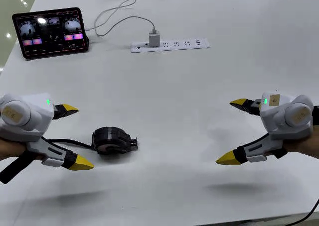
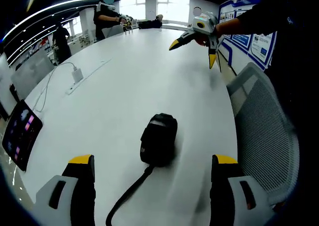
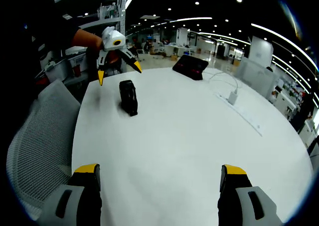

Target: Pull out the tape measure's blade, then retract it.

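One black, round-bodied tape measure (image 1: pixel 112 140) is seen lying on the smooth white table (image 1: pixel 189 96), in the lower left of the head view. One thin black cord (image 1: pixel 65 142) is trailed from it towards the left edge of the frame.

Two tongs are counted, each with a white plastic body, dark jaws and pointed yellow tips. The left tongs (image 1: pixel 79 136) are held at the left edge of the head view. Their jaws are spread wide and nothing is gripped. The tape measure is found just to the right of their tips, untouched. In the left gripper view it is seen centred ahead, between the two jaws.

The right tongs (image 1: pixel 228 132) are held at the lower right, jaws likewise parted wide and empty, well apart from the tape measure.

Further back, in the upper left, one dark rectangular tablet (image 1: pixel 50 32) is propped up with its screen lit. At upper centre one long white power strip (image 1: pixel 169 45) is laid flat. One white charger block (image 1: pixel 154 38) is plugged into it, and one thin white cable (image 1: pixel 114 17) is looped from the charger towards the tablet.

One grey mesh-backed chair (image 2: pixel 259 111) is seen at the table's edge, on the right of the left gripper view.
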Demonstrator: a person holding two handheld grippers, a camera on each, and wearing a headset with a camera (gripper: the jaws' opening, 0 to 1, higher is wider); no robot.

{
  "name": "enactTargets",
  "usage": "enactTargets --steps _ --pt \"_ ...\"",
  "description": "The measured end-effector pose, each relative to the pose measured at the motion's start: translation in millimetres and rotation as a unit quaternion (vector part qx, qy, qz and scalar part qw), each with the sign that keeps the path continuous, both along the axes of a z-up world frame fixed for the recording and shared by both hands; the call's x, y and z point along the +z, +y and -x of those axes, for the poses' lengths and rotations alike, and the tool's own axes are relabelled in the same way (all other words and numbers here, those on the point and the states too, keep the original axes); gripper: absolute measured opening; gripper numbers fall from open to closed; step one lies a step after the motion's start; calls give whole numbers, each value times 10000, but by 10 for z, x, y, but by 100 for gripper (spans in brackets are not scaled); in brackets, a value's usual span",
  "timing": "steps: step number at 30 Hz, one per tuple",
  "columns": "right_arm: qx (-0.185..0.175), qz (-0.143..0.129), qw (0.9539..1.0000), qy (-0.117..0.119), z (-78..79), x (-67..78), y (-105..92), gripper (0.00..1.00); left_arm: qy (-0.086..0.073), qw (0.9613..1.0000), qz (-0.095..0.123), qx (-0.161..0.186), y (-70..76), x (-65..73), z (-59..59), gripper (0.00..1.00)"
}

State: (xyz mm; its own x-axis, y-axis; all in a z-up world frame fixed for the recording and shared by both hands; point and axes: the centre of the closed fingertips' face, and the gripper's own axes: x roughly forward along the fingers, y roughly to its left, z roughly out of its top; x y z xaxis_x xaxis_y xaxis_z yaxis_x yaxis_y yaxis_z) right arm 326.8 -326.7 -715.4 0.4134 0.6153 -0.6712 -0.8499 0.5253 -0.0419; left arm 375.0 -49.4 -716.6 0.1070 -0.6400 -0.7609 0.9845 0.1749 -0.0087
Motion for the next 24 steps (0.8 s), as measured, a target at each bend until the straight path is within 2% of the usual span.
enactTargets --steps 2,4,6,7,9,16,18,23,24 --pt "39 -54 10000 -17 -35 4 73 99 -38 10000 -48 -68 -43 -19 -10 95" --pt "23 -95 10000 -10 -85 2 150 99 -25 9999 -73 -102 -83 -25 -18 92" --pt "78 -150 9998 -52 -131 -1 228 99 -82 9998 -129 -114 -114 -34 -53 89" --pt "95 -153 9998 -59 -157 -15 284 99 -86 9995 -264 -124 -123 -54 -73 87" --pt "162 -187 9997 -41 -181 -45 389 99 -199 9986 -418 -254 -169 -72 -96 86" --pt "435 -123 9990 13 -203 -187 615 99 -166 9971 -523 -518 -313 -99 -63 78" --pt "481 -105 9988 -7 -238 -236 639 99 -230 9960 -611 -603 -330 -116 -63 75" --pt "557 -169 9983 -6 -272 -202 768 99 -168 9945 -695 -767 -404 -158 -12 68" --pt "575 -185 9982 -2 -288 -199 799 99 -218 9936 -732 -835 -415 -177 -16 67"
